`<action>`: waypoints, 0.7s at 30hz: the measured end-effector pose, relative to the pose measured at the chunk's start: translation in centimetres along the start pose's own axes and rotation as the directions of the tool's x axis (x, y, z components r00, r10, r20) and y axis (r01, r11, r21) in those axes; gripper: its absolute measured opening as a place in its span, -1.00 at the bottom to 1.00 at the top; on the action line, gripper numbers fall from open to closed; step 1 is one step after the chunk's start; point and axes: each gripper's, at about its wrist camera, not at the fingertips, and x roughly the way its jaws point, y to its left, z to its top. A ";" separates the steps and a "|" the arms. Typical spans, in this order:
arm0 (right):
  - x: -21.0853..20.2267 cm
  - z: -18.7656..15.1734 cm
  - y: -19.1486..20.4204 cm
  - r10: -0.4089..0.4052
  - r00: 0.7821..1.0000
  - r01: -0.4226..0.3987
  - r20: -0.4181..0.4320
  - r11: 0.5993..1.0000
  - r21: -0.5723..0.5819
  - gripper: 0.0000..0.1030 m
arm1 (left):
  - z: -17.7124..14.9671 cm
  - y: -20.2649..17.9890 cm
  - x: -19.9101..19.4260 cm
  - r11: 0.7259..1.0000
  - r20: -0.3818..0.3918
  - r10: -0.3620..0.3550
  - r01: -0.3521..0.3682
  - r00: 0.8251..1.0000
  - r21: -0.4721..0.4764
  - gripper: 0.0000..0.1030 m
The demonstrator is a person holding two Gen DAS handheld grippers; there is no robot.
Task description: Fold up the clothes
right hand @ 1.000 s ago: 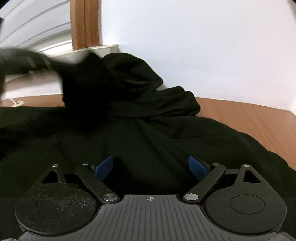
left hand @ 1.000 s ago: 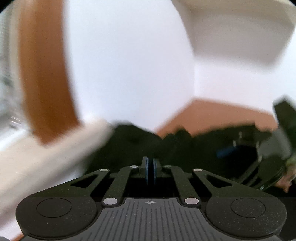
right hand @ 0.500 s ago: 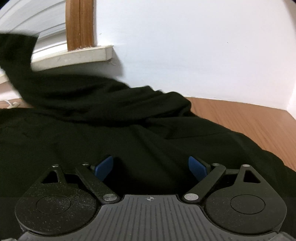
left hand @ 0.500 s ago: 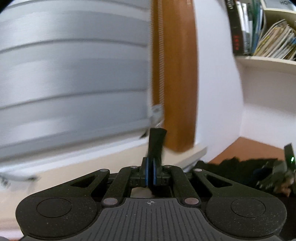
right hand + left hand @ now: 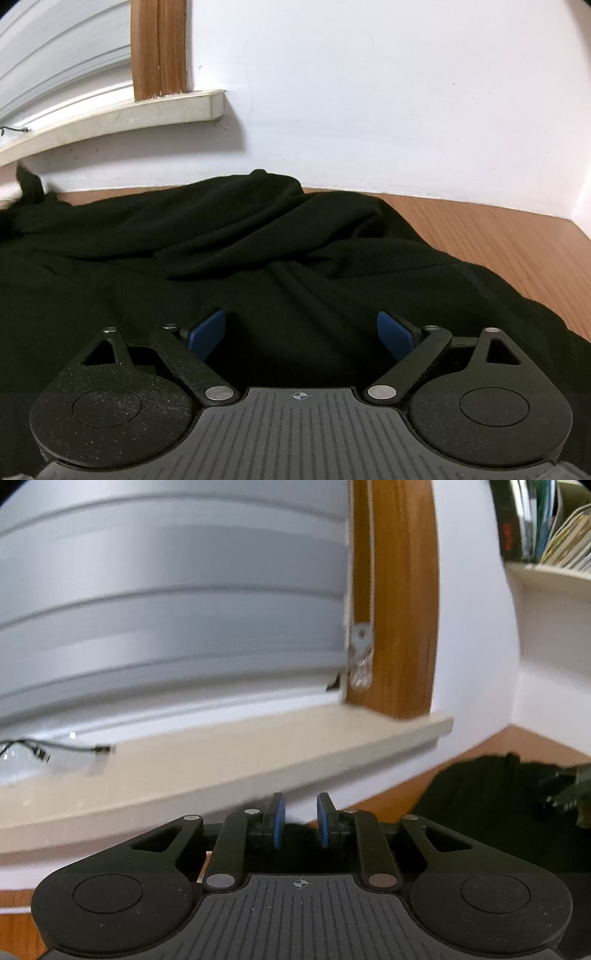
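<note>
Black clothing [image 5: 258,258] lies spread in soft folds over the wooden surface [image 5: 517,243], its far edge bunched close to the white wall [image 5: 369,92]. In the right wrist view it fills the lower half, with a ridge of cloth running across the middle and a small peak of fabric standing near the wall. The right tongs [image 5: 299,334] hover low over the cloth, released, with the blue pads [image 5: 207,334] set wide apart and nothing between them; whether the tips touch the fabric I cannot tell.

The left tongs [image 5: 298,821] are raised and face the window, slightly parted, with a narrow gap between the blue pads [image 5: 277,823] and no cloth held in it. Ahead of them runs a cream window sill [image 5: 221,760], with a grey slatted blind [image 5: 166,609] above it and a wooden frame [image 5: 402,598] beside the blind. A thin cable [image 5: 40,751] rests at the sill's left end. Part of the black clothing [image 5: 491,805] shows at lower right in this view, on the wooden surface [image 5: 524,738] below the sill. Books [image 5: 546,520] stand on a shelf at upper right.
</note>
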 end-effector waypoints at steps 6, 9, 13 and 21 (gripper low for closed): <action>0.0 0.0 -0.1 -0.001 1.000 0.001 0.000 1.000 0.001 0.72 | -0.4 -5.4 3.4 0.990 -0.066 -0.121 0.126 0.990 0.069 -0.35; 0.0 0.0 -0.1 -0.003 1.000 0.003 0.000 1.000 0.002 0.72 | -0.7 -8.8 6.5 0.976 -0.108 -0.177 0.189 0.978 0.106 -0.19; 0.0 0.0 0.1 -0.011 1.000 0.011 0.004 1.000 -0.009 0.72 | -0.8 -13.3 10.7 0.949 -0.175 -0.252 0.278 0.952 0.145 0.13; 0.0 0.1 0.1 -0.013 1.000 0.013 0.004 1.000 -0.009 0.72 | -2.1 -20.1 16.0 0.900 -0.268 -0.252 0.327 0.930 0.287 0.07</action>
